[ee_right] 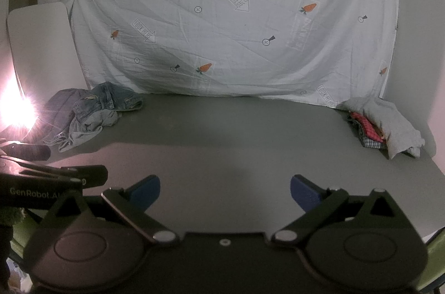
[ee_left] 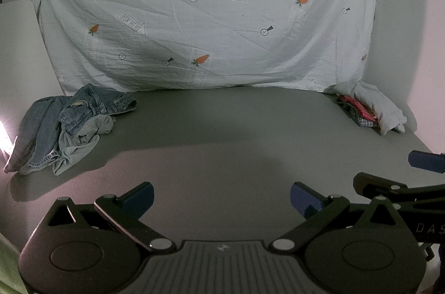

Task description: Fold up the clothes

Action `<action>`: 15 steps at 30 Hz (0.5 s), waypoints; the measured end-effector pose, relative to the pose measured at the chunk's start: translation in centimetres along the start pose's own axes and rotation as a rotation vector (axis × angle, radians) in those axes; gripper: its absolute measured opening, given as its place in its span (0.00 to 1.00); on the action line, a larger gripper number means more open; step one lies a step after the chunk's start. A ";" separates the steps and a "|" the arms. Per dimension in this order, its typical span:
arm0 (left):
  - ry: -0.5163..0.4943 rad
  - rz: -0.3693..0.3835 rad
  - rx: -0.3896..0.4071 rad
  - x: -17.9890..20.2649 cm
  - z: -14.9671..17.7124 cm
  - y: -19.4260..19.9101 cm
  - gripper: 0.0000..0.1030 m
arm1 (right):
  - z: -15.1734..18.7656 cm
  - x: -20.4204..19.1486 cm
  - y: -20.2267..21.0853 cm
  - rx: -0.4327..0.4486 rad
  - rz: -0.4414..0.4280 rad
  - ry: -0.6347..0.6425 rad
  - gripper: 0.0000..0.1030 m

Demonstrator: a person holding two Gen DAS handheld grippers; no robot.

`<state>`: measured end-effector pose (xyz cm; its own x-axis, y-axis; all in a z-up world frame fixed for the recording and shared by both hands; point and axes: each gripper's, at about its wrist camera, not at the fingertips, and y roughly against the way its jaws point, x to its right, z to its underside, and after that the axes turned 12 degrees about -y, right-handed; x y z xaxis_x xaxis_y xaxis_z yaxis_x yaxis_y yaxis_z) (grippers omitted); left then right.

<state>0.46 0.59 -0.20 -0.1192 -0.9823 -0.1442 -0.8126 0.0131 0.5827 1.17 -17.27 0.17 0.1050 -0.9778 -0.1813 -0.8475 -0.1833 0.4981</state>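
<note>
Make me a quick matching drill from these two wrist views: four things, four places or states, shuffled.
Things:
1. denim pile
2. grey garment on the folded stack
3. printed sheet
4. left tool

Places or states:
A. hanging behind the table
B. open, holding nothing
C. far right of the table
D. crumpled, far left of the table

Pairs: 1-D, 2-C, 3-A, 4-B
</note>
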 end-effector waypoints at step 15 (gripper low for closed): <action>-0.006 -0.004 0.001 0.4 -0.1 0.3 1.00 | -0.2 0.3 -0.1 -0.002 0.000 -0.002 0.98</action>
<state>0.25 0.20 0.00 -0.1191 -0.9812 -0.1518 -0.8138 0.0089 0.5811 1.34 -17.54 0.22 0.1042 -0.9776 -0.1829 -0.8466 -0.1837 0.4995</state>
